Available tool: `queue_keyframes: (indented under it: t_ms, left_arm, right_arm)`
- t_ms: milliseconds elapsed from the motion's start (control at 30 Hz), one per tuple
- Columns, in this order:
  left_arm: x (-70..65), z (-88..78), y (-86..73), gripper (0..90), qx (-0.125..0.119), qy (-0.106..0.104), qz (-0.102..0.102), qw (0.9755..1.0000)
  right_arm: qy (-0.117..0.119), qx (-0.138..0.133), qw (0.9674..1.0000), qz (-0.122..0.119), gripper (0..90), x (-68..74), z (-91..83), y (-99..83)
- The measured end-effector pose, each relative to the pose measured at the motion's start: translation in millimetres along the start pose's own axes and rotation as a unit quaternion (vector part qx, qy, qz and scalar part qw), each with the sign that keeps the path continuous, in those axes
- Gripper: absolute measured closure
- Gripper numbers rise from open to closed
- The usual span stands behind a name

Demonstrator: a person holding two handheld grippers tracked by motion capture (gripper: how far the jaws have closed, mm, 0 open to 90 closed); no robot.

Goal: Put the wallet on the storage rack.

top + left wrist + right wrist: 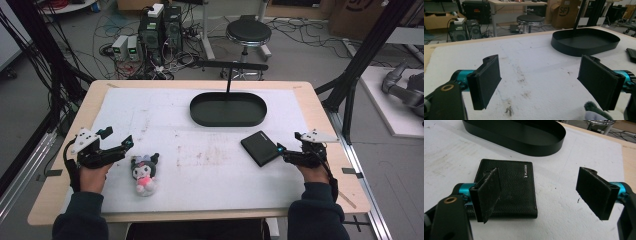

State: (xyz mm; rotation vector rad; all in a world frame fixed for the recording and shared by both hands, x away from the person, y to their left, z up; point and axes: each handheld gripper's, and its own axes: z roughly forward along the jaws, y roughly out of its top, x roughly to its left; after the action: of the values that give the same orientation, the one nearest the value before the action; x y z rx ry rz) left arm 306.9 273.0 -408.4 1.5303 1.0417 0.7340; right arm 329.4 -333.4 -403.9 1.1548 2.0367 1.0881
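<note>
On the table [320, 107] lie one wallet [260, 148], one plush doll [145, 173] and one oval tray [228, 109]. The wallet lies flat and closed just beside the right tool [281, 149], its long axis slanting from near the tool toward the tray. The doll lies on its back beside the left tool [129, 142], head toward the far edge. Both tools stand wide apart, holding nothing.

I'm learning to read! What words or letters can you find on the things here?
"PLAYBOY", small pale letters beside a tiny logo, on the black leather wallet.
"SF", part of a large black print, on the brown cardboard box behind the table; the rest is cut off.
An orange label on the black case is too blurred to read.
</note>
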Motion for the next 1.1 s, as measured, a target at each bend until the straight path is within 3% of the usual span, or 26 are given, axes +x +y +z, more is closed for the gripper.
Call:
queue_keyframes:
  t_ms: [400,533,700,833,1000,1100]
  left_arm:
    - [-1.7,0.3,-1.3,17.7,0.001,0.002,0.0,1.0]
    - [-1.6,2.2,-1.1,18.7,0.004,0.002,0.002,1.0]
    - [-1.1,-3.4,-1.8,19.2,0.0,0.004,0.001,1.0]
    - [2.5,-2.2,-2.8,19.3,0.001,0.008,-0.007,0.9999]
    - [4.0,-0.2,-4.1,19.3,0.004,0.009,-0.009,0.9999]
    - [4.4,0.6,-4.6,19.3,0.006,0.008,-0.009,0.9999]
  right_arm:
    - [0.007,-0.002,1.0,-0.002,20.4,2.4,1.3,0.3]
    - [0.024,0.005,0.9994,-0.025,25.8,10.5,3.2,1.5]
    - [0.029,0.0,0.9991,-0.032,27.1,22.0,3.0,5.7]
    - [0.042,0.0,0.9984,-0.039,35.1,30.7,9.7,7.4]
    - [0.083,0.039,0.9947,-0.047,39.5,44.4,33.9,6.3]
    - [0.086,0.059,0.9925,-0.064,38.7,50.8,43.4,5.9]
